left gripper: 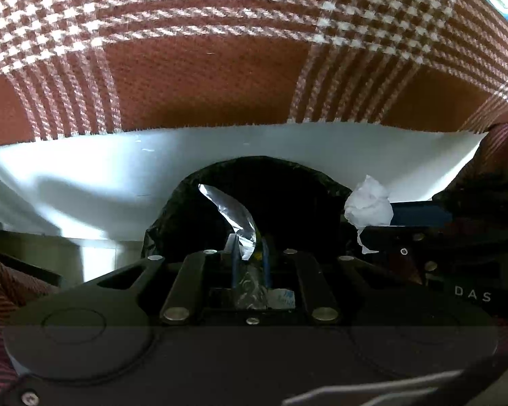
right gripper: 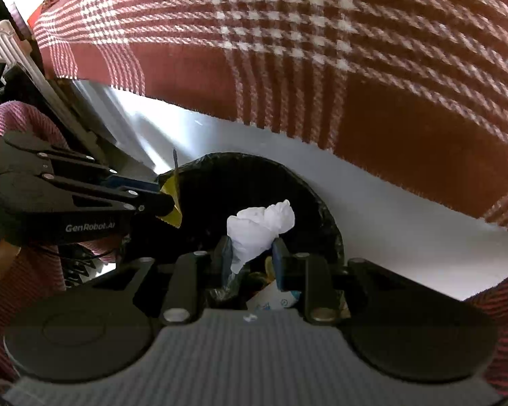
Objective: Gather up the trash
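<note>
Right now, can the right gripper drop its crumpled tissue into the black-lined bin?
Probably yes: the right gripper holds the crumpled tissue right above the black-lined bin, whose mouth looks open; the left gripper and its foil wrapper stay aside.

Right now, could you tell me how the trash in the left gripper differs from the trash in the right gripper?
The left gripper pinches a wrapper: thin, shiny silver inside and yellow outside, curling in a strip. The right gripper pinches a tissue: matte white, soft and crumpled into a wad. Both are held over the black-lined bin.
</note>
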